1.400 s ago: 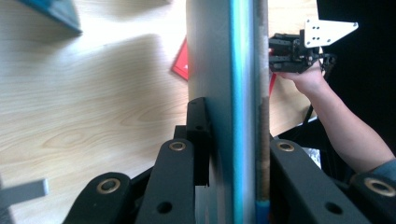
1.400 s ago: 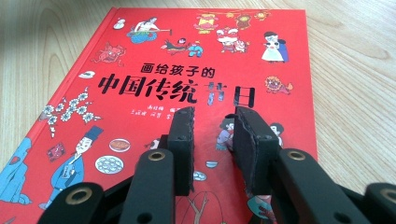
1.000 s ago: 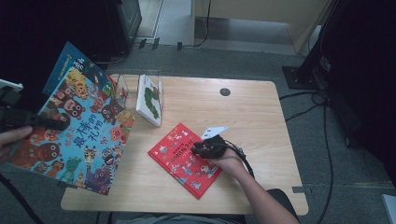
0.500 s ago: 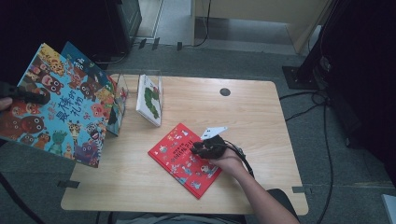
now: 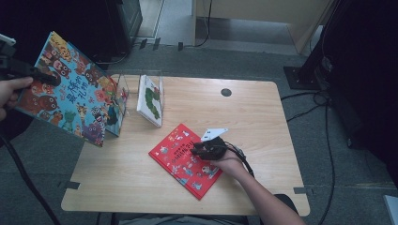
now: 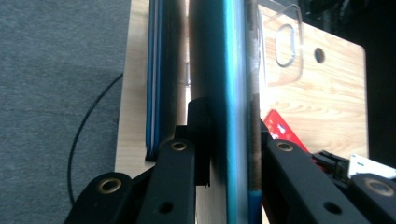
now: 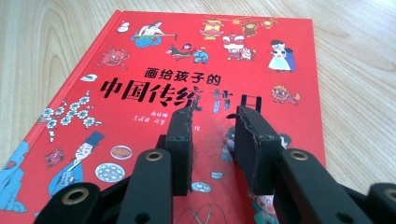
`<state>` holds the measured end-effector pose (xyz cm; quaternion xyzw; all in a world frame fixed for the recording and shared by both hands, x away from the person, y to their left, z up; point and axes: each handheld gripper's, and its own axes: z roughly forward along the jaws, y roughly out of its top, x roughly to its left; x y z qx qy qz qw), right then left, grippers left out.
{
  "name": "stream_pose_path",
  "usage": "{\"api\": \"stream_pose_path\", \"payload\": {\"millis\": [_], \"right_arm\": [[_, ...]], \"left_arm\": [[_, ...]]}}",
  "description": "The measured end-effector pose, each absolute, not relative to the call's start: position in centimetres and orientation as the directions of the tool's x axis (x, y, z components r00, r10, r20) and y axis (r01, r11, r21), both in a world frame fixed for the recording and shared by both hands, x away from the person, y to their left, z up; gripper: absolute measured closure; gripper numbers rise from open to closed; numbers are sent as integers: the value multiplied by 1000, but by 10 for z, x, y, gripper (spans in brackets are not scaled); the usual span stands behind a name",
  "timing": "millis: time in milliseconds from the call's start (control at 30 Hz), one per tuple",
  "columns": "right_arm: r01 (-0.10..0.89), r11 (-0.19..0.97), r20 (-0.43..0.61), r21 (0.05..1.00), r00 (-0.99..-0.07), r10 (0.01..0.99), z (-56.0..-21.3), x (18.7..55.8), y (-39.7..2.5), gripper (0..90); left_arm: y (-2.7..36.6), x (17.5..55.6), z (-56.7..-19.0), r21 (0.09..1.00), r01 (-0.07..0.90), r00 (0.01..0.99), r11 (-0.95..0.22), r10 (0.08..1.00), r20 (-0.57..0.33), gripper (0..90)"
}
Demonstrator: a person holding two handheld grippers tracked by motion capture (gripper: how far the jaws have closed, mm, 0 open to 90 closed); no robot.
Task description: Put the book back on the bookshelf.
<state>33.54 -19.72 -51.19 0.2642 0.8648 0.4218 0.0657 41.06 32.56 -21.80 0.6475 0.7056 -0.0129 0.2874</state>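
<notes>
A large colourful picture book (image 5: 70, 93) hangs tilted in the air off the table's left edge, my left gripper (image 5: 49, 79) shut on its upper left part. In the left gripper view its teal edge (image 6: 236, 93) runs up between the jaws of the left gripper (image 6: 231, 133). A red picture book (image 5: 185, 159) lies flat near the table's front middle. My right gripper (image 5: 199, 149) rests on it, held by a hand. In the right gripper view the right gripper (image 7: 212, 135) stands open by a narrow gap over the red cover (image 7: 154, 60), with nothing between its jaws.
A clear plastic book stand (image 5: 123, 89) sits at the table's back left, with a white book bearing a green caterpillar (image 5: 151, 99) leaning in it and a blue book (image 6: 153, 84) upright beside it. A round hole (image 5: 226, 92) marks the wooden table (image 5: 263, 122). Cables trail on the floor.
My left gripper has lifted the colourful book up and away from me, then a little right toward the stand. The right gripper stays still on the red book.
</notes>
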Motion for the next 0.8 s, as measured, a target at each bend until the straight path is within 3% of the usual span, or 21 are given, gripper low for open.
{"api": "stream_pose_path", "payload": {"millis": [433,800], "right_arm": [[390,503,75,771,-840,537,-513,330,-193,668],[374,489,56,788,-835,548,-516,319,-202,656]], "left_arm": [[304,456,-237,334,936,35,111,915,-401,800],[299,468,-259,314,944,33,100,919,-393,794]]}}
